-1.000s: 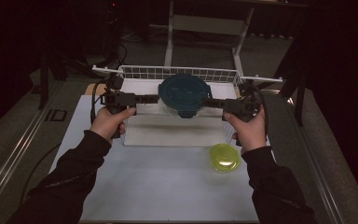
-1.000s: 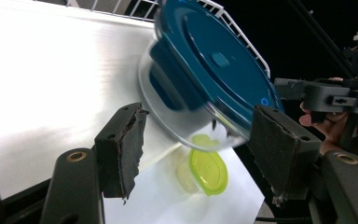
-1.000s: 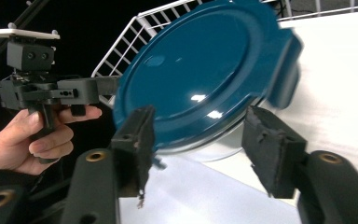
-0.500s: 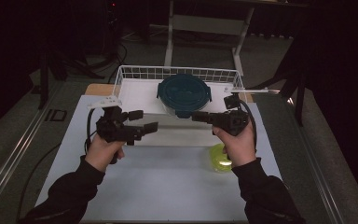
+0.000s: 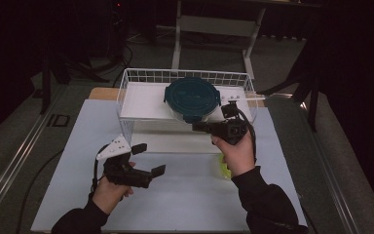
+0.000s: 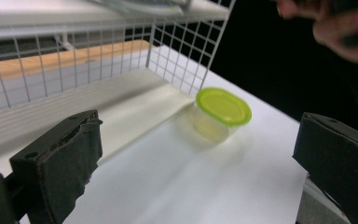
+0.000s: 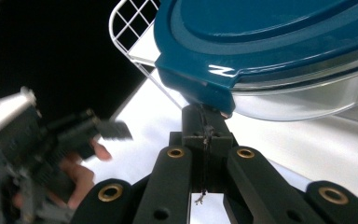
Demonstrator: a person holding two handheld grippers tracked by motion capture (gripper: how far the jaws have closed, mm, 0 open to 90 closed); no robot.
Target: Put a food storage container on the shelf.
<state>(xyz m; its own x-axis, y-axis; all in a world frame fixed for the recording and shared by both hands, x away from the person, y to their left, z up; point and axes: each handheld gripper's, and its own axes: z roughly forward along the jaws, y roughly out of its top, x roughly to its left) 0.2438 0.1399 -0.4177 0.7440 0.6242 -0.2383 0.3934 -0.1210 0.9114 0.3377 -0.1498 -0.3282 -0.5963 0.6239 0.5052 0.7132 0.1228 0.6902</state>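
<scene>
I work in a dim lab or studio: my white table (image 5: 185, 195) sits on grey carpet, metal floor rails (image 5: 14, 161) and stand legs (image 5: 177, 34) around it.

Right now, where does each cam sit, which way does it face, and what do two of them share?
High view: above the person's side, facing forward and down on wire basket, both hands.
Left gripper view: rides left gripper, open jaws facing green-lidded cup.
Right gripper view: rides right gripper, shut, under blue-lidded container.
Shared: container in high and right views.
</scene>
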